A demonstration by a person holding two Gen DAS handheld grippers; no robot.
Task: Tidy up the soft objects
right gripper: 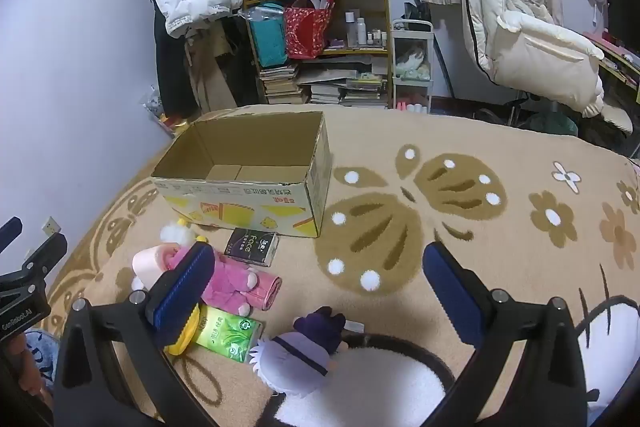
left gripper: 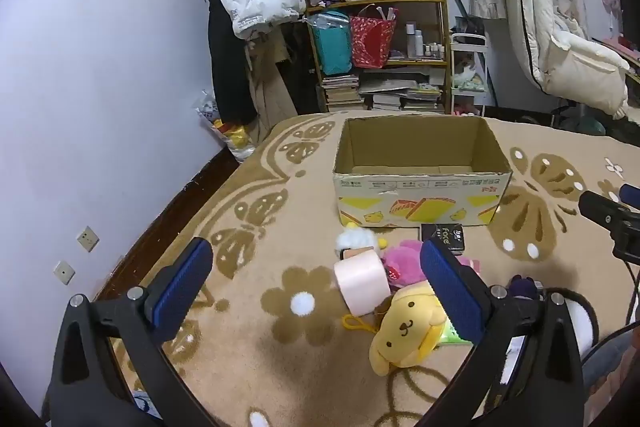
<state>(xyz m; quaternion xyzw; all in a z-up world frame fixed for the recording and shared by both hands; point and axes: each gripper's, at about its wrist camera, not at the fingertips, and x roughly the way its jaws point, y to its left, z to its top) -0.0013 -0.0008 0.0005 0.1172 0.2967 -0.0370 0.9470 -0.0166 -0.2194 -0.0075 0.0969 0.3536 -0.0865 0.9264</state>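
Hovering over a tan flower-patterned blanket point(left gripper: 280, 367), the left gripper point(left gripper: 316, 291) has its blue-padded jaws spread wide with nothing pinched between them. Just ahead of it lies the pile of soft things: a pale pink cylindrical roll point(left gripper: 362, 281) leaning toward the camera, a small white fluffy plush point(left gripper: 354, 239) behind it, a bright pink plush point(left gripper: 404, 261) beside the roll, and a yellow dog-faced plush point(left gripper: 406, 327) nearest the right finger. A black tissue pack point(left gripper: 444, 237) lies flat between the pile and the open cardboard box with yellow printed sides point(left gripper: 420, 203), which stands empty farther back. A green tissue pack point(right gripper: 228, 337) lies next to the yellow plush. Right of that, a purple-and-white doll plush point(right gripper: 308, 347) lies on its side, apart from the pile. The right gripper point(right gripper: 316, 291) hangs over it, jaws likewise spread wide, touching nothing.
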